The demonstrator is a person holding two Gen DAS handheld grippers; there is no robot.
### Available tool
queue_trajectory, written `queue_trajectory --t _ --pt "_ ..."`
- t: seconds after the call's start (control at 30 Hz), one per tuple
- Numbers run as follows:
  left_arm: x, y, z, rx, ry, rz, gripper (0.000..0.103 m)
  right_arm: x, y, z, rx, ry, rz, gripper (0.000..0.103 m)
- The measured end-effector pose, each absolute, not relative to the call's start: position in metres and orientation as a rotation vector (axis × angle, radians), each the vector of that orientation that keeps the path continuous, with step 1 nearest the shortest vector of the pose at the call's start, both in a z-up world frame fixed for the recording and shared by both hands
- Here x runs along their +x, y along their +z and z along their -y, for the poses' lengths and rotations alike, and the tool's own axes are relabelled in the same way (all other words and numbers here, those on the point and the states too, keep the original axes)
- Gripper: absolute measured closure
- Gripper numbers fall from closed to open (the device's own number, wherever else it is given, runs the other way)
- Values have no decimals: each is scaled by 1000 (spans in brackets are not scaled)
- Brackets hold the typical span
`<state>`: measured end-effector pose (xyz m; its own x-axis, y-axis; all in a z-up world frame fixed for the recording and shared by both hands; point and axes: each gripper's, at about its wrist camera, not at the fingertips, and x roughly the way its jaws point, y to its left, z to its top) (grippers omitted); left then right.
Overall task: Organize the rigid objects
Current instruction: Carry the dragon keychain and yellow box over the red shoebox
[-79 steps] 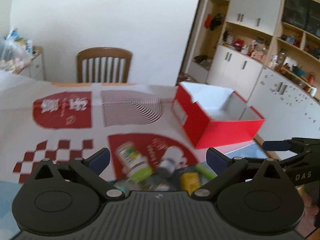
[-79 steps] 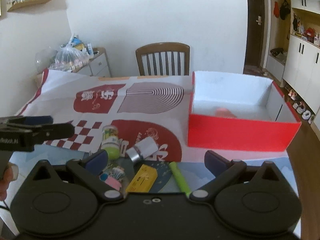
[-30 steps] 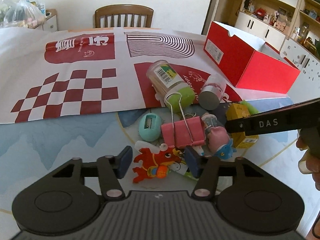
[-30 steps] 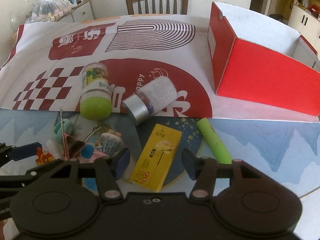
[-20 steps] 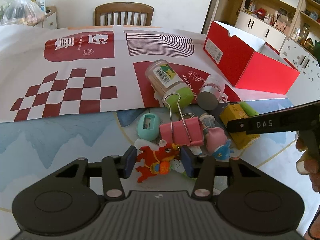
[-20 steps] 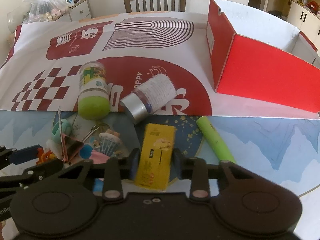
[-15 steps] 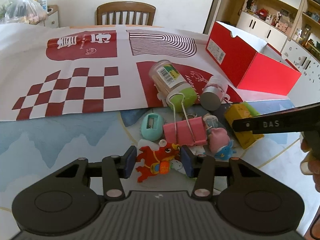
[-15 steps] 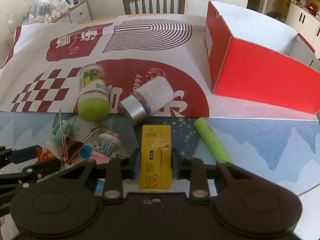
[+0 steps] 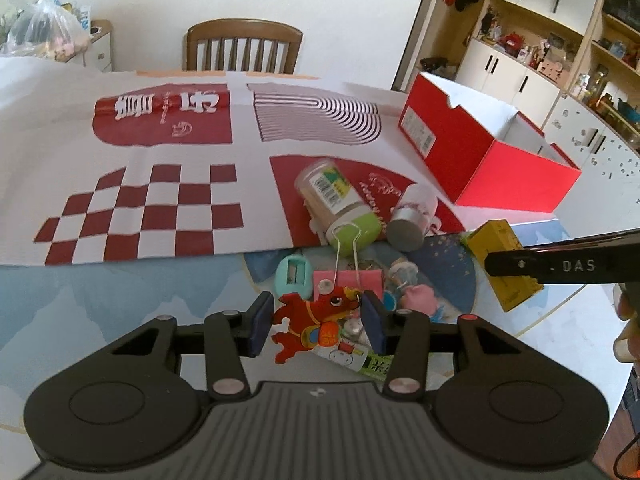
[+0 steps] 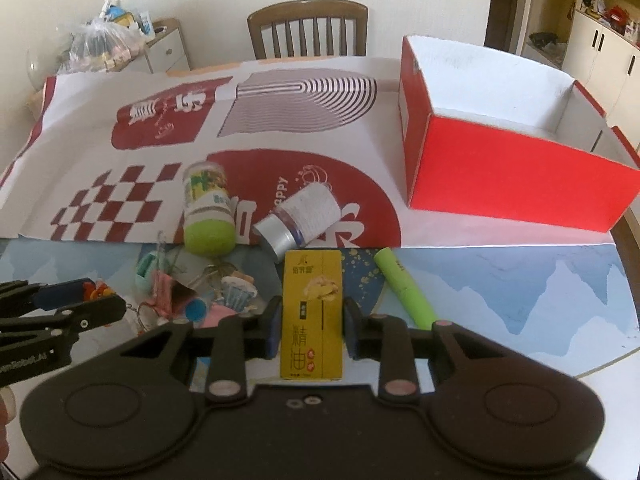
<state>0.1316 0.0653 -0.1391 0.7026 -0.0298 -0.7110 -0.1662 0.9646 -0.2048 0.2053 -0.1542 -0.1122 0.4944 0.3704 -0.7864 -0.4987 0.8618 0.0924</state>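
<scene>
My left gripper [image 9: 317, 321] is shut on a red dragon figure [image 9: 310, 320], held slightly above the pile of small items. My right gripper [image 10: 312, 330] is shut on a yellow carton [image 10: 312, 304] with Chinese print, raised off the table. From the left wrist view the yellow carton [image 9: 498, 254] shows at the right, in the other gripper's black fingers [image 9: 560, 266]. An open red box [image 10: 516, 176] with a white inside stands at the far right of the table; the red box [image 9: 492, 168] also shows in the left wrist view.
On the table lie a green-capped jar [image 10: 206, 212], a silver-capped bottle [image 10: 300, 216], a green tube [image 10: 404, 288], a pink binder clip [image 9: 348, 280], a teal sharpener [image 9: 294, 278] and a pink toy [image 9: 420, 296]. A wooden chair [image 9: 244, 46] stands behind the table.
Both grippers came down open to the pile, then closed: the left on the red dragon figure, the right on the yellow carton. Both have since risen a little with their objects.
</scene>
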Motion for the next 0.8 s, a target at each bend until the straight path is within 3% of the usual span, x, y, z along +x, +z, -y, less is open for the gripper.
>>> queue_trajectory --t 0.8 --pt "216 -59 -7 -240 -60 -767 56 237 -29 224 -120 535 -791 74"
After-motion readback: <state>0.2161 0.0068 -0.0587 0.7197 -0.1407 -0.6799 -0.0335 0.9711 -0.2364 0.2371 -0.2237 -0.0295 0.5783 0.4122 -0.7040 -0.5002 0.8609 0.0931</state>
